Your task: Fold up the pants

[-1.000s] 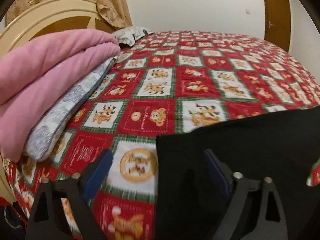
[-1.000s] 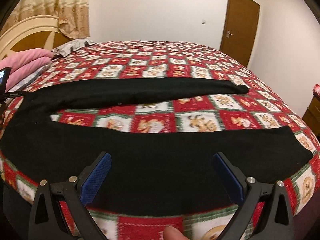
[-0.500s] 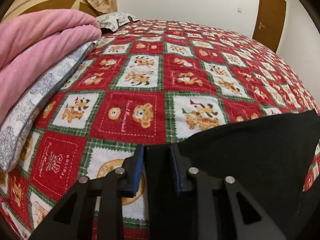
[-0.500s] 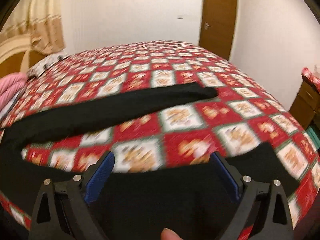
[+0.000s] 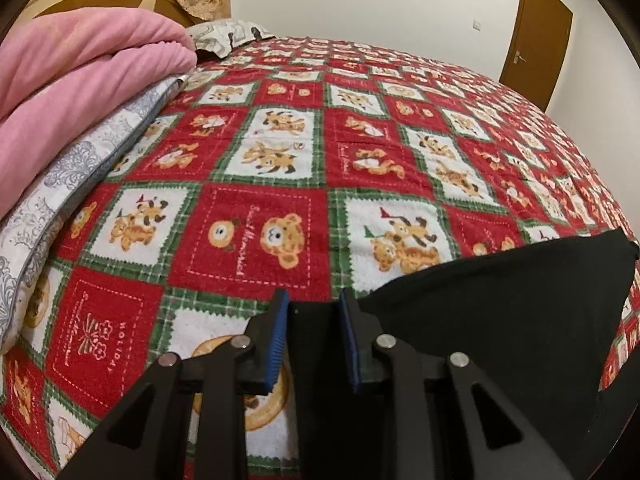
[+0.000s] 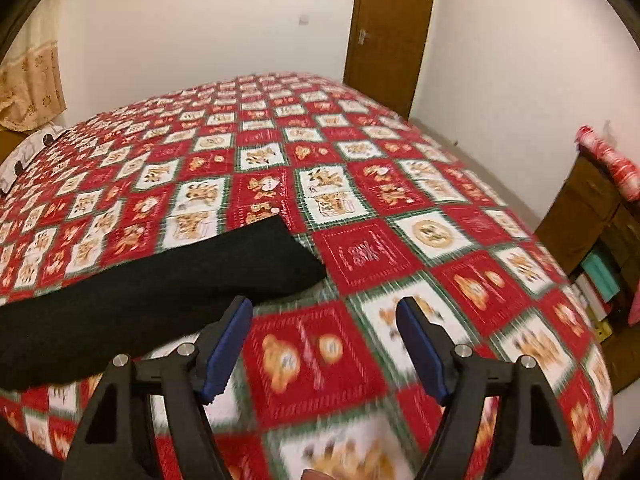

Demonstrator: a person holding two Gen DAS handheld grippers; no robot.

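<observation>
On the patchwork bedspread [image 5: 256, 240], red and white squares with bear motifs, lie the black pants [image 5: 500, 320]. Left gripper [image 5: 312, 312]: tilted steeply down toward the near edge of the bed, its blue pads [image 5: 280, 336] clenched on a fold of the pants' black cloth, which fills the narrow gap between them and spreads away to the right. Right gripper [image 6: 324, 320]: also angled down, poised over bare bedspread just right of one pant leg's end [image 6: 280, 256]; its jaws have just been closing yet stand well apart, nothing between them, the left pad [image 6: 228, 344] overlapping the leg's edge in the view. A fingertip [image 6: 316, 475] shows at the bottom rim of the right view. Legible writing: "HOLIDAY" stitched in white on a red square [image 5: 100, 340]; script on the bear square is too small to read. A folded pink blanket [image 5: 80, 80] rests at far left on a grey-patterned cover
</observation>
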